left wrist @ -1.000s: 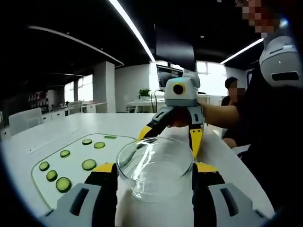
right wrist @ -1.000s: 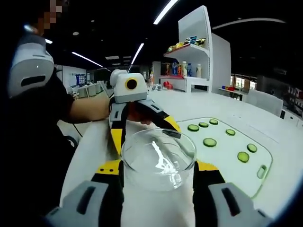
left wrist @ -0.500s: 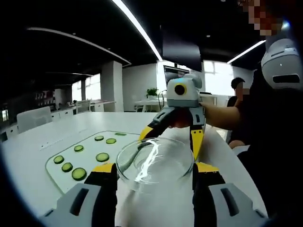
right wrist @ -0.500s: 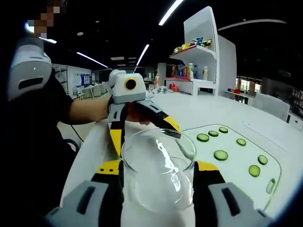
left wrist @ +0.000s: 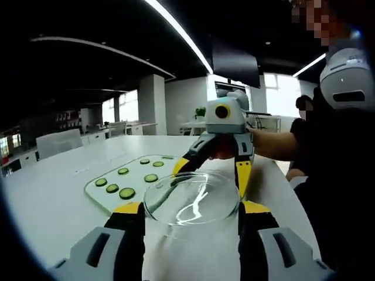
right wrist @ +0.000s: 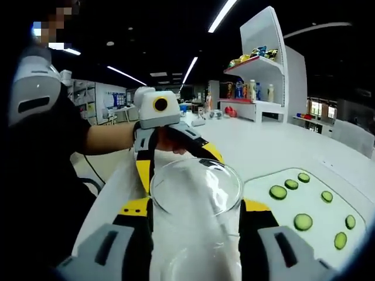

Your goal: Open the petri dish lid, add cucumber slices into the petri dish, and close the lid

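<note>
Facing one another across the glass, the two grippers are seen closed onto the same petri dish. In the left gripper view the left gripper (left wrist: pixel 191 213) has its jaws narrowed onto the opposite sides of the petri dish (left wrist: pixel 191 198), and the right gripper (left wrist: pixel 212 170) comes in from the far side with its yellow jaws at the far rim. In the right gripper view the right gripper (right wrist: pixel 195 212) holds the clear glass (right wrist: pixel 195 187) between its jaws in the same way, while the left gripper (right wrist: pixel 176 155) reaches the glass from beyond.

Whether lid and base are already parted cannot be told; the glass is too clear, though a second faint rim appears lower down in the right gripper view.

The cucumber slices (left wrist: pixel 127 192) lie on a pale cutting board (left wrist: pixel 99 196) on the white table (left wrist: pixel 53 205), well apart from the dish and off to the left gripper's left, which is the right gripper's right (right wrist: pixel 303 221). The dish sits directly between each pair of jaws, round and level, so neither gripper is nearer. The lid-opening step is judged to be in hand; for the slices, one gripper would first have to be freed.
</note>
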### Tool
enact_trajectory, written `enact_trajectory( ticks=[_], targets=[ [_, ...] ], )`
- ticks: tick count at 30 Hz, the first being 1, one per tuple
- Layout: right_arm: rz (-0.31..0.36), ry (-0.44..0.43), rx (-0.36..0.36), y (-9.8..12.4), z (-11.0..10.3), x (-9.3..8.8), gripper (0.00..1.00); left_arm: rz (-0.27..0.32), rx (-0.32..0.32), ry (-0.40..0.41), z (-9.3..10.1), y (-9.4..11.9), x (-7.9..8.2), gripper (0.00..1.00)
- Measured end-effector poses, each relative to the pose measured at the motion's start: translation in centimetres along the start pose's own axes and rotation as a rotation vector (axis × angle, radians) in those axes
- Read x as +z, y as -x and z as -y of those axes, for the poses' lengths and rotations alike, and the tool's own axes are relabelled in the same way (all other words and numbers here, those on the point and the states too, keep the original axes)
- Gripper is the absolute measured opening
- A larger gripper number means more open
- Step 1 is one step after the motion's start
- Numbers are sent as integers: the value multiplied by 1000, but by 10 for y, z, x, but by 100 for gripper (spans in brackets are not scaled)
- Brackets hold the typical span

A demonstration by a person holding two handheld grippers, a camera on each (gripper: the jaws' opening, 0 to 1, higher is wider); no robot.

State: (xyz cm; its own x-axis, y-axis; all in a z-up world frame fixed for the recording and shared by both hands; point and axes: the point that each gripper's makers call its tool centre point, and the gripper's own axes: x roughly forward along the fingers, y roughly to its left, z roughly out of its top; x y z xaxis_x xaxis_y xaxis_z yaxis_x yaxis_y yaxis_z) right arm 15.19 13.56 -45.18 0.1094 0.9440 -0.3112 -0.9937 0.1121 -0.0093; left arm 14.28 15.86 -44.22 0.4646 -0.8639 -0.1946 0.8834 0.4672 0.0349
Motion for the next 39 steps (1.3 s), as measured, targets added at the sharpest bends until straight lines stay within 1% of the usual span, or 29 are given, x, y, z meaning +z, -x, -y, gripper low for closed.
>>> enact_trajectory(
  ticks=[7, 11, 19, 24, 27, 32, 34, 39],
  targets=[
    [-12, 6, 27, -18, -4, 2, 56, -6, 26, 5, -5, 17, -7, 63],
    [-27, 4, 37, -25, -7, 0, 56, -6, 32, 13, -6, 22, -13, 63],
    [-81, 14, 37, -36, -10, -10, 56, -30, 34, 19, -8, 24, -25, 63],
    [-123, 34, 30, -41, -11, -16, 56, -51, 34, -5, -9, 24, -33, 63],
    [-144, 37, 29, -44, -11, -19, 56, -65, 33, -5, -10, 24, -37, 63],
    [-156, 29, 31, -45, -12, -21, 56, -69, 31, -1, -10, 25, -39, 63],
    [-181, 26, 31, -47, -15, -25, 57, -81, 28, 9, -10, 24, -44, 63],
    [-197, 28, 34, -48, -15, -26, 57, -104, 23, 7, -7, 23, -49, 63]
  ],
)
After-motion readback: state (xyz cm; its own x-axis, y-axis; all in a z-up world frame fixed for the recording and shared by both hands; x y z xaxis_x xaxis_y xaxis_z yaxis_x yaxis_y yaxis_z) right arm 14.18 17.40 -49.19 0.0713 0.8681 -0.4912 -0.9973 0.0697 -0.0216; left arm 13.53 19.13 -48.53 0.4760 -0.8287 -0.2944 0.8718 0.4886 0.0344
